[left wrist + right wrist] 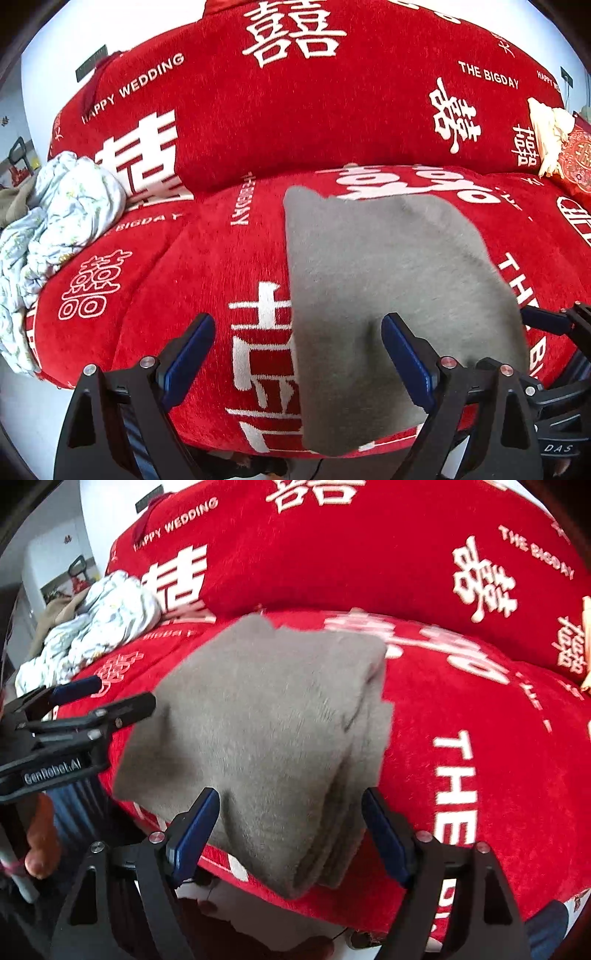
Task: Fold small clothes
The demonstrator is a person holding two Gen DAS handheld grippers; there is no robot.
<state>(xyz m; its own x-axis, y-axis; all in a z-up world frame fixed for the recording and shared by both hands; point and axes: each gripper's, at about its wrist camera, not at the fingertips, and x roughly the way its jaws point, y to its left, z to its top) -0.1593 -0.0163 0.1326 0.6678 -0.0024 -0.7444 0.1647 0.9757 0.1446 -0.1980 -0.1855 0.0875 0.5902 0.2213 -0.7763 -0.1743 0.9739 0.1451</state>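
A grey fleecy garment (391, 295) lies folded on the red sofa seat (177, 280); in the right wrist view the garment (266, 731) shows stacked layers along its right edge. My left gripper (299, 354) is open over the garment's left edge near the seat's front, holding nothing. My right gripper (291, 830) is open around the garment's near end, its jaws apart on either side of the stacked folds. The left gripper also shows at the left of the right wrist view (107, 698).
A crumpled pale blue patterned cloth (55, 221) lies at the seat's left end, also in the right wrist view (99, 627). The red backrest (314, 110) rises behind. A red cushion with cream tassels (561, 144) sits at the right.
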